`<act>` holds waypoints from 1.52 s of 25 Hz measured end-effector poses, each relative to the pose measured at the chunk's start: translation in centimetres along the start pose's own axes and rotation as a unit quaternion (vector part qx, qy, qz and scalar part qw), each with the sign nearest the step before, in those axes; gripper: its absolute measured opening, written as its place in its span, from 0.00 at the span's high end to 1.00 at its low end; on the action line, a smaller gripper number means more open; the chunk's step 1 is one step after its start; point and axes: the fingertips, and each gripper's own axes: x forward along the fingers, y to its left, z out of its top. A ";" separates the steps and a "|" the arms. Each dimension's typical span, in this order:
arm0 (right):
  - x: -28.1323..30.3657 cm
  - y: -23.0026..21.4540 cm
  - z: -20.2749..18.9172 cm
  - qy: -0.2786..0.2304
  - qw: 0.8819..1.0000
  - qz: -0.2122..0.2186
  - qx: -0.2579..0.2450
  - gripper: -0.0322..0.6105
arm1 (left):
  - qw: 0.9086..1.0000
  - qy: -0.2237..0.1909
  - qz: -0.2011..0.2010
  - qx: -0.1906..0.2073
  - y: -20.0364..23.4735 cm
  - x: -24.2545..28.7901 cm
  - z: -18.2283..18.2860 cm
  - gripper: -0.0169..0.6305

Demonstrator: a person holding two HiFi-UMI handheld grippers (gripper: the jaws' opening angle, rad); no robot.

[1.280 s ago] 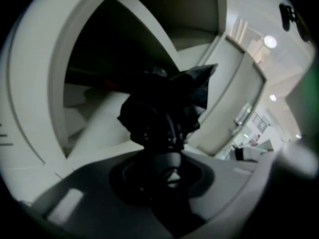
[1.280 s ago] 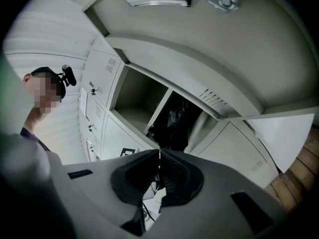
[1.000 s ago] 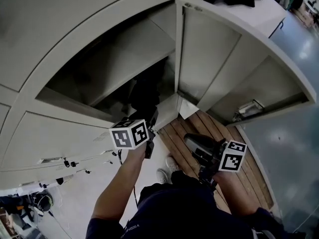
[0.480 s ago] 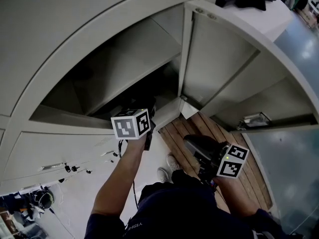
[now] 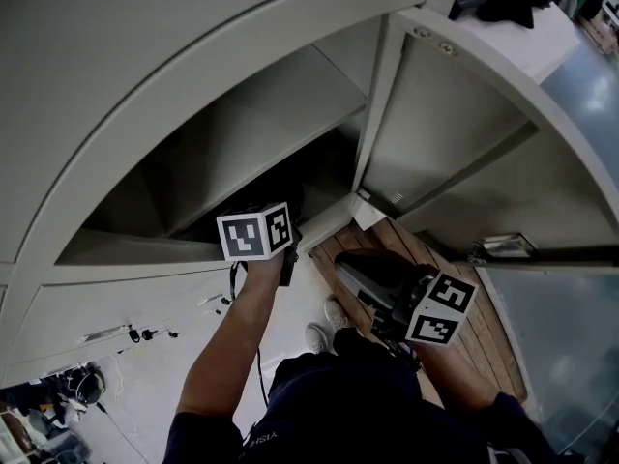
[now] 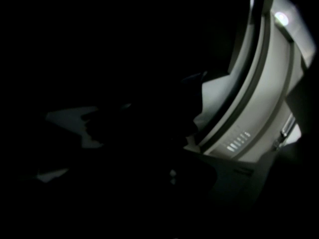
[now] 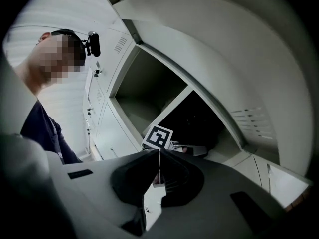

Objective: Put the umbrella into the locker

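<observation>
The locker compartment [image 5: 242, 124] stands open, its door [image 5: 455, 114] swung out to the right. A dark umbrella [image 5: 279, 193] lies in the shadow inside the opening. My left gripper [image 5: 261, 228] reaches into that opening right at the umbrella, with its marker cube over the lower lip. Its jaws are opening, but the left gripper view is too dark to show whether anything is between them. My right gripper [image 5: 353, 264] hangs outside, below the door's lower corner. It is shut, with nothing between its pads [image 7: 158, 159], and it looks level towards the locker [image 7: 194, 116].
Closed locker doors with keys [image 5: 135, 334] run along the lower left. A wooden plank floor [image 5: 484, 356] and the person's shoes [image 5: 334, 312] lie below. Another open compartment [image 5: 542, 211] is at the right, with a small object [image 5: 503, 246] at its lower edge.
My left gripper has pushed further up into the locker opening. My right gripper has risen a little and rolled, so its cube shows other faces.
</observation>
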 end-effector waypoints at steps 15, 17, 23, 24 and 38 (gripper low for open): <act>2.1 0.0 1.6 -0.004 1.000 0.015 -0.013 0.94 | 0.996 0.027 0.055 0.062 1.3 1.5 0.7 0.68; 2.0 0.1 1.5 -0.003 1.000 0.017 -0.012 0.94 | 0.996 0.028 0.050 0.075 0.7 1.8 0.5 0.48; 1.5 0.2 1.4 -0.004 1.000 0.017 -0.010 0.94 | 0.992 0.001 0.090 0.084 1.3 1.2 0.5 0.30; 1.4 0.2 1.3 -0.004 1.000 0.017 -0.009 0.94 | 0.992 -0.006 0.098 0.083 1.6 0.9 0.5 0.28; -0.8 0.2 0.3 -0.026 1.000 -0.001 0.008 0.94 | 0.975 -0.140 0.077 0.158 -4.7 -6.4 1.9 0.27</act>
